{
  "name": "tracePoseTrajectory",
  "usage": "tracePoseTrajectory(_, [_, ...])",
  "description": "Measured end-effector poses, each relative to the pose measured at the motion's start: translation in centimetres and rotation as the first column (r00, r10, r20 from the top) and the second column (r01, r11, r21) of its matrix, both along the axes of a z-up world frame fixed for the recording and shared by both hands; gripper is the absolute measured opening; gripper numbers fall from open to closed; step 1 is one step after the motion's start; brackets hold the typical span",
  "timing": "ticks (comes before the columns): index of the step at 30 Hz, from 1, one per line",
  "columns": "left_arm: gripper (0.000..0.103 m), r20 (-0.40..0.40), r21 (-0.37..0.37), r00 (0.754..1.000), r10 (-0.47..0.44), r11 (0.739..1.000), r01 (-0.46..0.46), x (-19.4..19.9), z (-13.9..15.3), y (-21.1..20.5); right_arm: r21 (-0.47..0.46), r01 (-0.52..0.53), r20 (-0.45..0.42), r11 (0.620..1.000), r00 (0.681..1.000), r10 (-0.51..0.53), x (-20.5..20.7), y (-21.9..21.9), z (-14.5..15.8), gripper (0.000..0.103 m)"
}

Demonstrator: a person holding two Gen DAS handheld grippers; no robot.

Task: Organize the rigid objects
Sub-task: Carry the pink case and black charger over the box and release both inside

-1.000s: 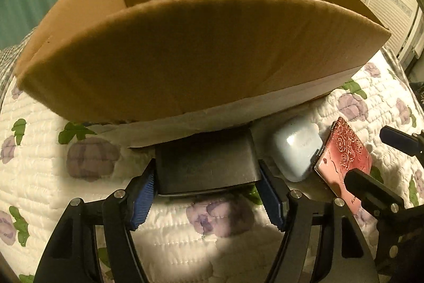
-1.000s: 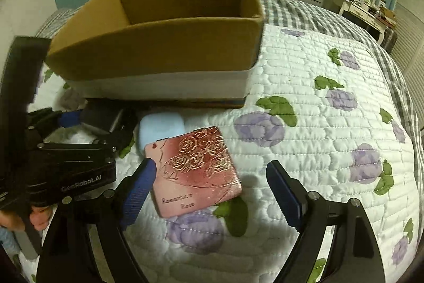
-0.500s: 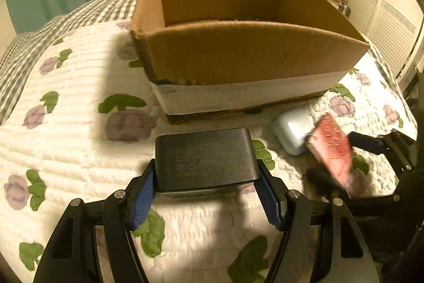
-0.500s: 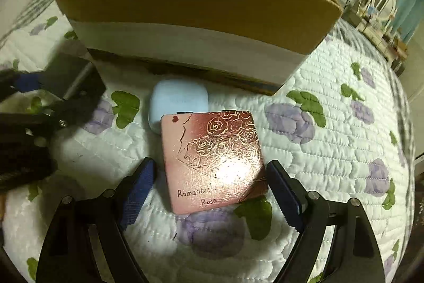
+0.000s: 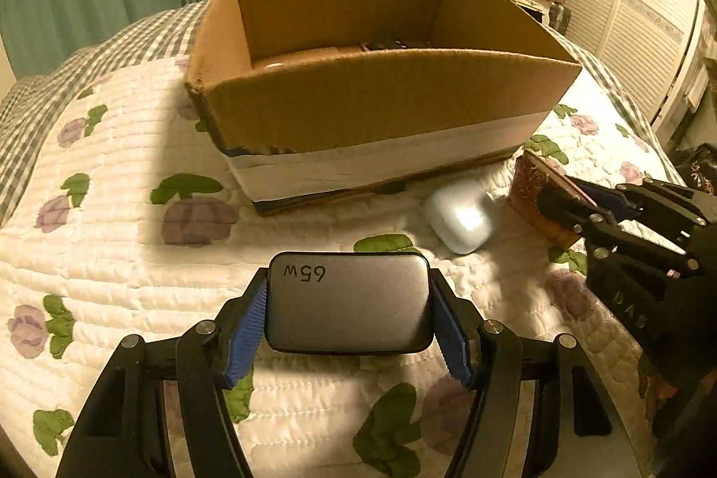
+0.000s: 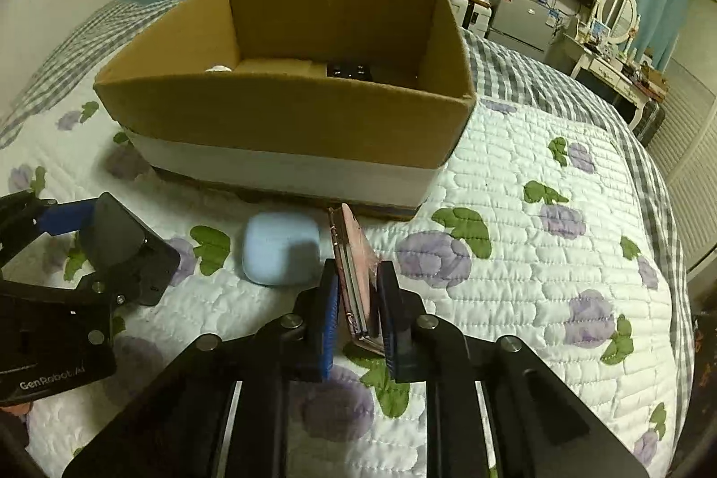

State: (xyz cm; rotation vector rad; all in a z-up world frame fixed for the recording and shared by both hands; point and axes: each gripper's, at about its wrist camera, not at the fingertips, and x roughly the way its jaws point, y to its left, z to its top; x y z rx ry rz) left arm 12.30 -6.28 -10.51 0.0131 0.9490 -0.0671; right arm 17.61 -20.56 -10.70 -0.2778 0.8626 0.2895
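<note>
The charger [image 5: 347, 305], a dark grey block marked "65W", sits squarely between the jaws of the left gripper [image 5: 348, 325], its two short sides pressed by the blue pads [image 5: 244, 332]; the jaws are clenched on it and hold it level, clear of the bed [image 5: 112, 254]. The left gripper points straight toward the near wall of the cardboard box [image 5: 381, 106], which stands ahead of and above the jaws, open at the top, with a few small things dimly visible on its floor.

The pink case [image 6: 356, 276], a thin flat thing, stands on edge between the jaws of the right gripper [image 6: 356, 312]. Those jaws are closed tight on its two broad faces, and its far end sticks out ahead of the fingertips toward the box. From the left wrist camera it shows as a reddish slab tilted up off the quilt.

Just left of the right gripper's jaws, and ahead and right of the left gripper's, a pale blue earbud case [image 6: 281, 248] lies on the bed, free of both grippers, near the box's base.
</note>
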Motion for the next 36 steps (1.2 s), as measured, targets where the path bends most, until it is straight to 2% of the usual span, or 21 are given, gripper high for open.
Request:
tracePoseTrajectory(4, [0.068,0.025,0.009,0.999,-0.026,1.0,0.026,-0.6,0.5,-0.6,-0.011,0.004,0.031,1.0,1.0,-0.004,-0.4,0.0,0.1,0.015])
tracePoseTrajectory(6, [0.068,0.046,0.008,0.998,-0.041,0.999,0.041,-1.1,1.1,-0.9,0.038,0.024,0.051,0.999,0.998,-0.026,-0.7,-0.9,1.1,0.009])
tracePoseTrajectory(8, [0.068,0.053,-0.02,0.998,-0.046,0.999,0.047,-1.7,1.9,-0.8,0.095,0.038,0.052,0.995,0.998,-0.043,-0.9,-1.9,2.1,0.009])
tracePoseTrajectory(11, [0.068,0.064,-0.043,0.996,-0.057,0.997,0.06,-2.6,3.1,-0.6,0.128,0.053,0.076,0.99,0.995,-0.063,-1.4,-2.6,3.9,0.009])
tracePoseTrajectory(15, [0.068,0.108,-0.049,0.992,-0.06,0.997,0.066,-3.5,5.6,-0.2,0.163,0.047,0.11,0.986,0.992,-0.065,-2.4,-2.7,6.9,0.009])
tracePoseTrajectory(20, [0.068,0.185,-0.032,0.98,-0.067,0.997,0.075,-3.5,10.2,0.1,0.19,0.007,0.163,0.982,0.986,-0.039,-2.5,-2.3,11.3,0.009])
tracePoseTrajectory(22, [0.068,0.219,-0.041,0.974,-0.058,0.997,0.069,-2.7,12.4,0.7,0.195,-0.016,0.197,0.981,0.98,-0.023,-2.3,-2.1,13.8,0.009])
tracePoseTrajectory(27, [0.068,0.285,-0.031,0.958,-0.033,0.999,0.044,0.8,15.7,1.5,0.206,-0.043,0.237,0.978,0.972,-0.007,-0.2,-1.0,16.8,0.009])
tracePoseTrajectory(31, [0.068,0.297,-0.019,0.955,-0.03,0.999,0.037,4.6,15.3,2.1,0.215,-0.047,0.246,0.975,0.969,-0.008,3.0,0.2,16.8,0.009])
tracePoseTrajectory(36, [0.068,0.246,0.02,0.967,-0.06,0.998,0.057,8.6,11.4,2.1,0.175,-0.047,0.224,0.983,0.975,0.007,7.5,2.2,13.1,0.009])
